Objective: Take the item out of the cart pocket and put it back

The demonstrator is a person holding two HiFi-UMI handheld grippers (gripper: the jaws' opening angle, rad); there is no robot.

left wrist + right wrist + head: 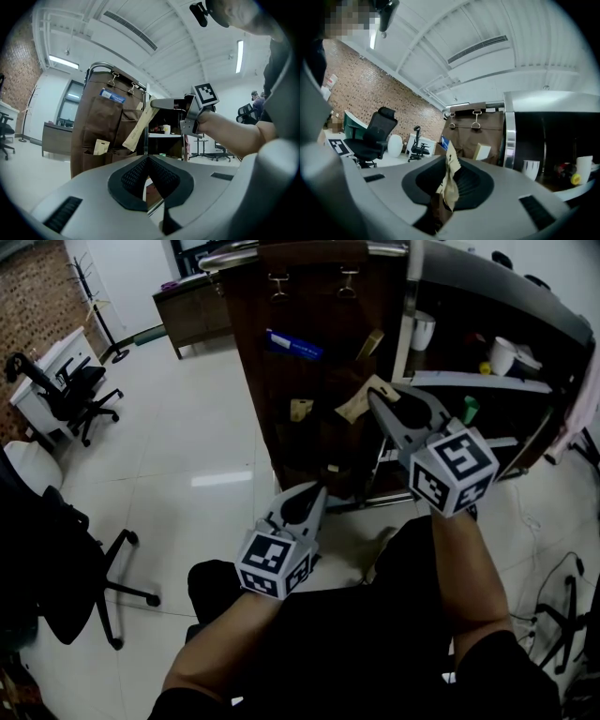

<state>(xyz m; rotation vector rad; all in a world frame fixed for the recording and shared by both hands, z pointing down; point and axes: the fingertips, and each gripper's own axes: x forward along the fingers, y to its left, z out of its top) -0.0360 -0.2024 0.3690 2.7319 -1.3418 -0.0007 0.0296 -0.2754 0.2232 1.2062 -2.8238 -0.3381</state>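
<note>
A brown fabric organizer (309, 381) with pockets hangs on the side of the cart (487, 296). My right gripper (373, 396) is raised in front of it and shut on a tan paper packet (356, 405), which is clear of the pockets. In the right gripper view the crumpled packet (450, 187) stands up between the pads. From the left gripper view the packet (138, 125) hangs slanted from the right gripper (159, 103). My left gripper (320, 489) is lower, near the organizer's bottom edge, shut and holding nothing.
Other pockets hold a blue item (293, 345) and two more tan packets (300, 410) (369, 343). Cups (423, 331) (502, 354) stand on the cart's shelves. Office chairs (70, 390) (56, 568) are on the tiled floor to the left.
</note>
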